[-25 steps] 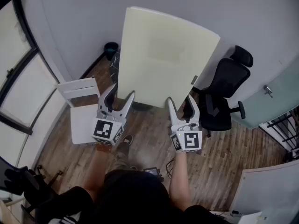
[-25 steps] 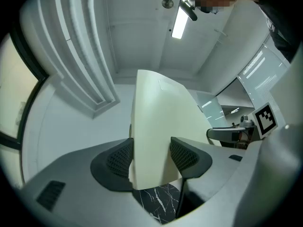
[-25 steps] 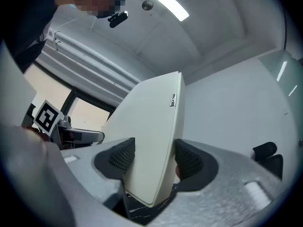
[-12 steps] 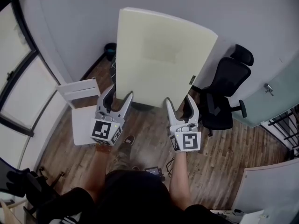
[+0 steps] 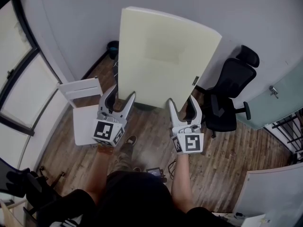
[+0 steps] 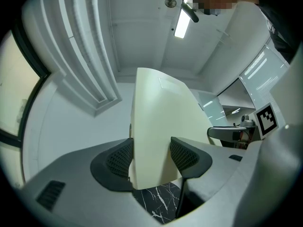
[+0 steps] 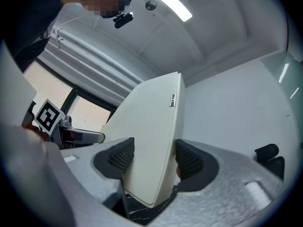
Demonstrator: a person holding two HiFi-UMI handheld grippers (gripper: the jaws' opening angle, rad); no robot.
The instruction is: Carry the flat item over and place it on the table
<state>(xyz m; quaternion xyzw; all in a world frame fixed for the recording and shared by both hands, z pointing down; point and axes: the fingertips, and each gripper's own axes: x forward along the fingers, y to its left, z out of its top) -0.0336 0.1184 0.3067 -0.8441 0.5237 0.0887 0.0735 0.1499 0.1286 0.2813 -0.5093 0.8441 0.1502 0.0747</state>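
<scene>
Carry phase, board in the air.

We are holding the cream board (image 5: 165, 56) up in front of us, off the wooden floor (image 5: 151, 136) and resting on nothing else. It is standing roughly on edge, its broad face towards the head camera and its top edge leaning away towards the grey wall (image 5: 71, 13).

The left gripper (image 5: 122, 93) is taking the lower edge near the left corner. In the left gripper view its jaws are pressing both faces of the board (image 6: 161, 126), ribbed pads (image 6: 118, 157) against the panel, so the left gripper (image 6: 151, 157) is clamping it. The right gripper (image 5: 183, 100) is taking the same edge near the right corner. In the right gripper view the board (image 7: 151, 136) is sitting between the two pads and the right gripper (image 7: 154, 160) is closing on it likewise.

A white chair (image 5: 83, 112) is standing below and to the left, and a black office chair (image 5: 227, 98) to the right. Both are well apart from the board.

Progress, as we are judging it: the pick-up is done and the grip is looking secure on both sides. The carry is under way. We are not seeing anything we can identify as the table, so the rest of the walk, the lowering flat and the release are all remaining.
</scene>
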